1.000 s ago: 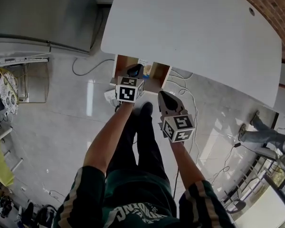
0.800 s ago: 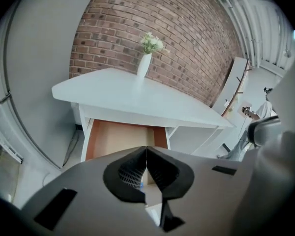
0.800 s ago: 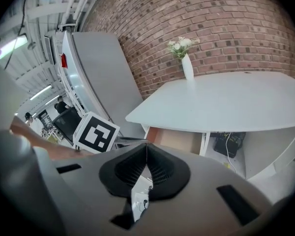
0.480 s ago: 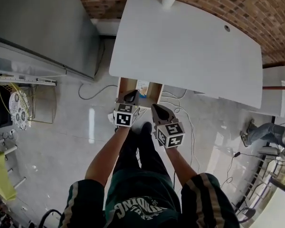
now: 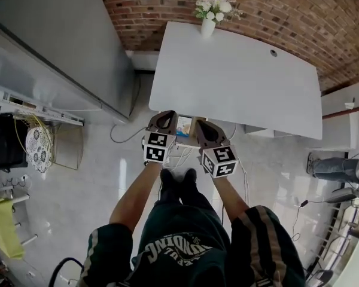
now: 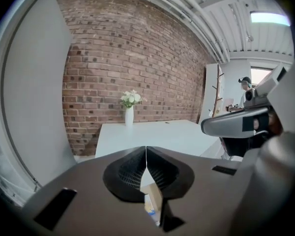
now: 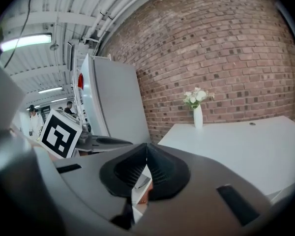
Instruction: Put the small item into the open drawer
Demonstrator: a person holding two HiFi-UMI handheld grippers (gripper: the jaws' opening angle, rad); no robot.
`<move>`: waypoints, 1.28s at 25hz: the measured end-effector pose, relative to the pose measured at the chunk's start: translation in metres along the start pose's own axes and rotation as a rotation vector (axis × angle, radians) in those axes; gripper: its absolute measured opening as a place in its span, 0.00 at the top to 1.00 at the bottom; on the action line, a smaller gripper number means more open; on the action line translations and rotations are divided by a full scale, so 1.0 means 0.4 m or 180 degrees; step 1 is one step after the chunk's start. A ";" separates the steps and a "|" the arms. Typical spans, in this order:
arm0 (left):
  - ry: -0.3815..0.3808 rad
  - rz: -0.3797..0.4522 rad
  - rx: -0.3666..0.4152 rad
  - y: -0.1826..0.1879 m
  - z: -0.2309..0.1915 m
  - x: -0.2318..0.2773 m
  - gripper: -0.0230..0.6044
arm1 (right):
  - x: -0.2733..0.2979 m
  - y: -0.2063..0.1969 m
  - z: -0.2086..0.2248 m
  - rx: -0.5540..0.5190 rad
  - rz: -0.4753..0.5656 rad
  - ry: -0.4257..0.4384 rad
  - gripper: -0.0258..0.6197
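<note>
Both hands have lifted clear of the drawer: left gripper [image 5: 166,118] and right gripper [image 5: 204,128] are each pressed together on nothing. The small item [image 5: 182,127] lies inside the open drawer [image 5: 191,122] under the desk's [image 5: 239,76] near edge, so placing looks done

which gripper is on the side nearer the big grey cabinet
The left gripper. In the head view the grey cabinet lies on its side, while the right gripper is further off, by the white table's near edge.
</note>
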State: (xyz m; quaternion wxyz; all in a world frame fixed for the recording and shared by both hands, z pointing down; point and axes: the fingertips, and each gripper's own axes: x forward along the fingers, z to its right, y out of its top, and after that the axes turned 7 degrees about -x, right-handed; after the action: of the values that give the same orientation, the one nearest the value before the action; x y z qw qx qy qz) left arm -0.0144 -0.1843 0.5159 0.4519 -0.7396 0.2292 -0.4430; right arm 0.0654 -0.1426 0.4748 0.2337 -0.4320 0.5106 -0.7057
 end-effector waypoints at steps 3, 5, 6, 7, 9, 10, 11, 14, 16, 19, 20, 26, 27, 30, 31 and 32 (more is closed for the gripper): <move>0.0015 0.0133 0.0013 0.056 0.007 -0.031 0.94 | -0.025 0.064 -0.003 -0.0130 0.0143 -0.0003 0.92; -0.0005 0.0219 0.0014 0.091 0.013 -0.060 0.94 | -0.054 0.107 -0.007 -0.0223 0.0227 -0.0024 0.92; -0.0007 0.0269 0.0037 0.112 0.009 -0.077 0.94 | -0.064 0.132 -0.012 -0.0264 0.0280 -0.0028 0.92; -0.0003 0.0323 0.0076 0.138 0.003 -0.094 0.94 | -0.071 0.157 -0.017 -0.0294 0.0332 -0.0024 0.92; 0.0006 0.0434 0.0172 0.189 -0.005 -0.124 0.94 | -0.082 0.193 -0.026 -0.0334 0.0397 -0.0010 0.92; 0.0007 0.0487 0.0217 0.211 -0.004 -0.136 0.93 | -0.088 0.202 -0.028 -0.0354 0.0410 -0.0007 0.92; 0.0005 0.0534 0.0255 0.229 -0.001 -0.146 0.94 | -0.094 0.207 -0.029 -0.0373 0.0417 -0.0008 0.92; -0.0013 0.0618 0.0318 0.252 0.005 -0.170 0.94 | -0.105 0.210 -0.040 -0.0386 0.0439 -0.0015 0.92; -0.0017 0.0629 0.0335 0.251 0.002 -0.177 0.94 | -0.105 0.210 -0.049 -0.0377 0.0462 -0.0022 0.92; -0.0027 0.0602 0.0343 0.232 0.000 -0.186 0.93 | -0.108 0.205 -0.062 -0.0385 0.0474 -0.0038 0.92; -0.0030 0.0593 0.0351 0.225 -0.001 -0.189 0.93 | -0.108 0.203 -0.066 -0.0389 0.0480 -0.0044 0.92; -0.0055 0.0577 0.0345 0.208 -0.008 -0.206 0.94 | -0.108 0.197 -0.084 -0.0397 0.0504 -0.0076 0.92; -0.0059 0.0575 0.0340 0.206 -0.009 -0.209 0.93 | -0.107 0.197 -0.088 -0.0402 0.0503 -0.0078 0.92; -0.0067 0.0567 0.0329 0.203 -0.014 -0.217 0.93 | -0.106 0.198 -0.100 -0.0412 0.0502 -0.0082 0.92; -0.0066 0.0569 0.0324 0.203 -0.017 -0.220 0.93 | -0.104 0.199 -0.104 -0.0414 0.0504 -0.0082 0.92; -0.0063 0.0574 0.0319 0.203 -0.021 -0.222 0.93 | -0.102 0.200 -0.108 -0.0418 0.0508 -0.0081 0.92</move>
State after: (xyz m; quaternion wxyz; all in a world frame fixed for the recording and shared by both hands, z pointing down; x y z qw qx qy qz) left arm -0.0615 -0.1621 0.4069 0.5286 -0.6968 0.2680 -0.4041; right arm 0.0409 -0.1181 0.3813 0.2668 -0.4133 0.5855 -0.6444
